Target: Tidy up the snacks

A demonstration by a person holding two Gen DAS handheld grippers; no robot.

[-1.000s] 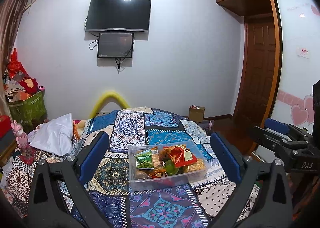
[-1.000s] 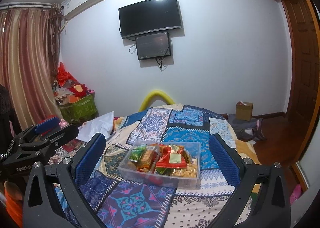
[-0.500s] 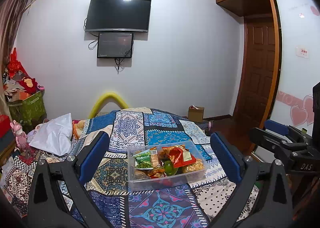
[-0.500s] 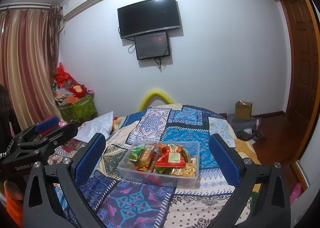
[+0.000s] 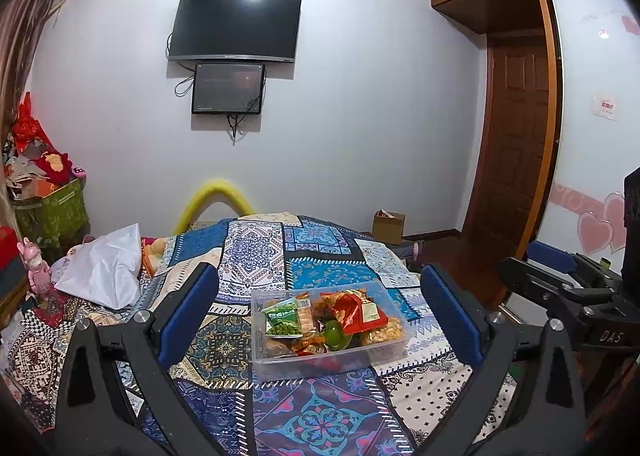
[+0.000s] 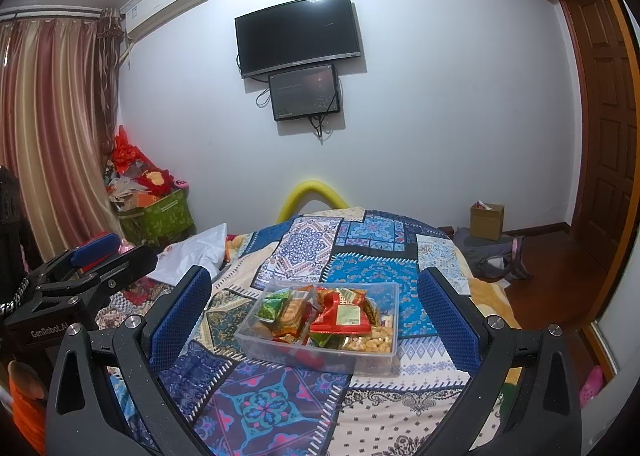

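A: Start big. What carries everything?

B: The bed, under a patchwork quilt (image 5: 256, 256). It fills the middle of both views. A white bag (image 5: 104, 268) lies on its far left, well apart from the rest.

A: And the snacks?

B: All in a clear plastic box (image 5: 328, 360) sitting flat on the quilt, near the close end of the bed. It is heaped: a red packet (image 5: 360, 312) on top at the right, a green pea packet (image 5: 282, 318) at the left, pale puffed pieces along the right wall. I see no loose packet on the quilt around it.

A: So sorted already?

B: They lie gathered in one container. Whether they were put there or wait to be taken out, I cannot say; either fits.

A: The claws?

B: The left gripper (image 5: 320, 312) is spread wide, holding nothing, the box framed between its blue pads. The right gripper (image 6: 314, 312) is likewise wide and bare. Both hang back above the near edge, probably because that gives each a straight line to the box.
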